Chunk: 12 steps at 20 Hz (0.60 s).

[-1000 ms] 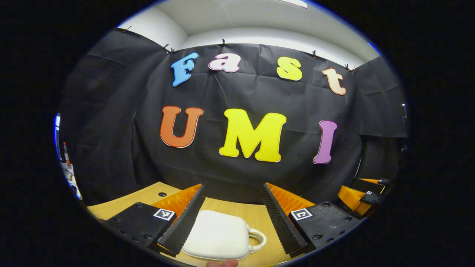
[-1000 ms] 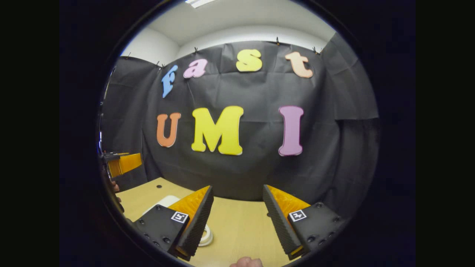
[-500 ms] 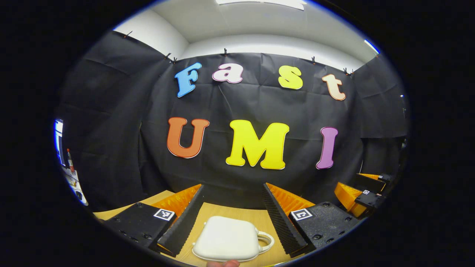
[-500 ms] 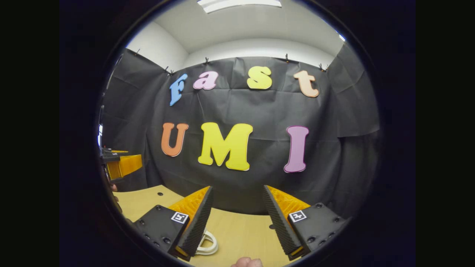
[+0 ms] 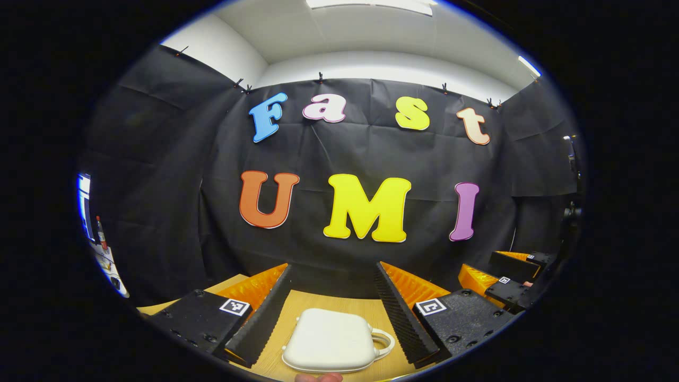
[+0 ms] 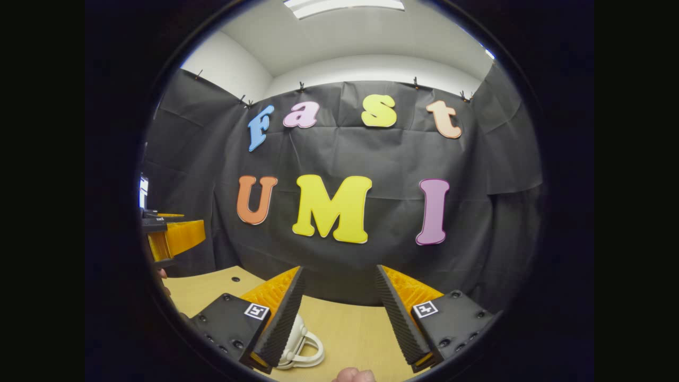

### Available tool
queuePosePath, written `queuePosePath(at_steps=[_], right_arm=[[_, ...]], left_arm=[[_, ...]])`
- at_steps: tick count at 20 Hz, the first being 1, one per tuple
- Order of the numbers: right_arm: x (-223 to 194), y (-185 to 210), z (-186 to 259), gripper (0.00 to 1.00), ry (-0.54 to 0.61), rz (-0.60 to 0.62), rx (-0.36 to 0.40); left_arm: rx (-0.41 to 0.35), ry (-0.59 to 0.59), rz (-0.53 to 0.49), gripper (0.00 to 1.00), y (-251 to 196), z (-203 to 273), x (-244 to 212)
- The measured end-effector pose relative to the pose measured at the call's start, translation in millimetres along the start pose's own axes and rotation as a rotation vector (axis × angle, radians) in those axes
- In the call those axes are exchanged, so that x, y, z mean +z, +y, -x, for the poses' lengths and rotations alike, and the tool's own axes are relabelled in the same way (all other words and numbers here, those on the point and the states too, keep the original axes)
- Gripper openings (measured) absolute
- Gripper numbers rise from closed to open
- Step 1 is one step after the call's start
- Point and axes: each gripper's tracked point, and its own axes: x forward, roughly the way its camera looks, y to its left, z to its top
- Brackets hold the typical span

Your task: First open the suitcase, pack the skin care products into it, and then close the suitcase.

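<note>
A small white suitcase (image 5: 330, 340) lies flat and closed on the wooden table (image 5: 339, 305), its handle (image 5: 384, 344) pointing right. It lies between and below the fingers of my left gripper (image 5: 333, 305), which stands open above it without touching it. In the right gripper view the suitcase handle (image 6: 307, 347) peeks out beside the left finger of my right gripper (image 6: 339, 307), which is open with nothing between its fingers. The right gripper (image 5: 504, 278) also appears at the right edge of the left gripper view, and the left gripper (image 6: 170, 239) at the left edge of the right gripper view.
The black cloth wall (image 5: 339, 233) closes off the table's far side. A small hole (image 6: 235, 279) is set into the tabletop at the back left. A fingertip (image 5: 317, 377) shows at the bottom edge of the left gripper view.
Both grippers have tilted up and drawn back a little. The suitcase now sits more centred between the left fingers, and more of its handle shows in the right gripper view.
</note>
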Motion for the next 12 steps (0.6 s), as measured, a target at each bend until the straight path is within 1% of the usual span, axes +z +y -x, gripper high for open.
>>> queuePosePath(at_steps=[6, 8, 9, 10, 12], right_arm=[[-9, 16, -3, 0.79, 0.020, 0.002, 0.017], [-10, 16, -4, 0.79, 0.020, -0.001, 0.009], [-11, 16, -5, 0.77, 0.021, -0.002, 0.006], [-12, 16, -6, 0.79, 0.024, -0.002, 0.001], [-14, 17, -6, 0.77, 0.032, 0.004, -0.004]], left_arm=[[0.027, 0.025, -0.003, 0.98, 10, 0, -6], [0.034, 0.025, -0.008, 0.98, 13, 0, -8], [0.035, 0.026, -0.008, 0.98, 13, 0, -9], [0.035, 0.026, -0.010, 0.98, 13, 0, -9], [0.032, 0.028, -0.009, 0.98, 15, 0, -10]])
